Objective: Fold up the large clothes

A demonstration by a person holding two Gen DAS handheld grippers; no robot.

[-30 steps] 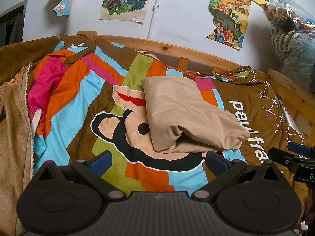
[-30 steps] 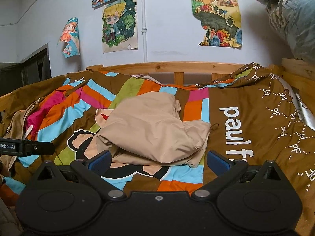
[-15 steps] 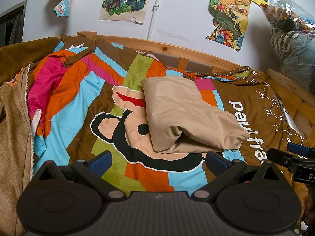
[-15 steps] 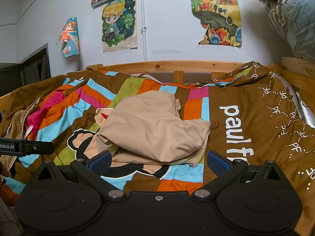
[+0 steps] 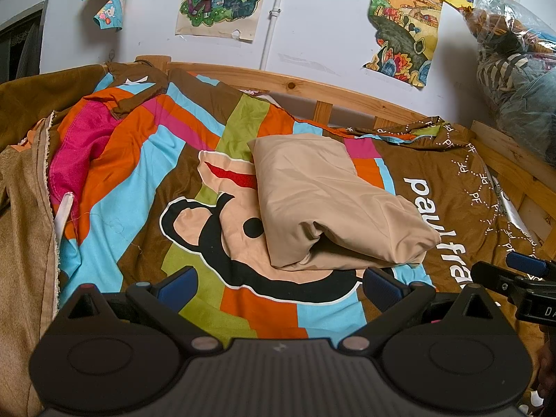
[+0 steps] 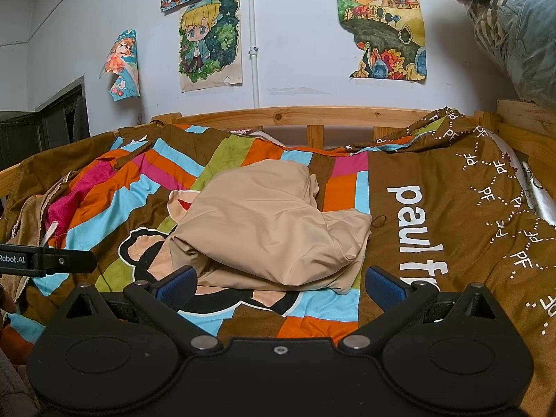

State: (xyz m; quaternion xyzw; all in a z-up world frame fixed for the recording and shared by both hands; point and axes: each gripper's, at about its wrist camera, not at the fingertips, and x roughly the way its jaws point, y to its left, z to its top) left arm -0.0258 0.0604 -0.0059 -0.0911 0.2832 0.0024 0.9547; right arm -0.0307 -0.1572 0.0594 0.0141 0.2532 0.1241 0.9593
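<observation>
Since nothing has shifted over the last second, I read the fold as done. My left claw (image 5: pixel 278 283) hangs wide and empty, just short of the garment (image 5: pixel 330 201), exactly where it was. The tan bundle lies folded mid-bed on the quilt (image 5: pixel 146 173), near edge bulging open a little. My right claw (image 6: pixel 279 283) is equally wide, holding nothing, also unmoved. I'd judge one tidying press remains at most.
</observation>
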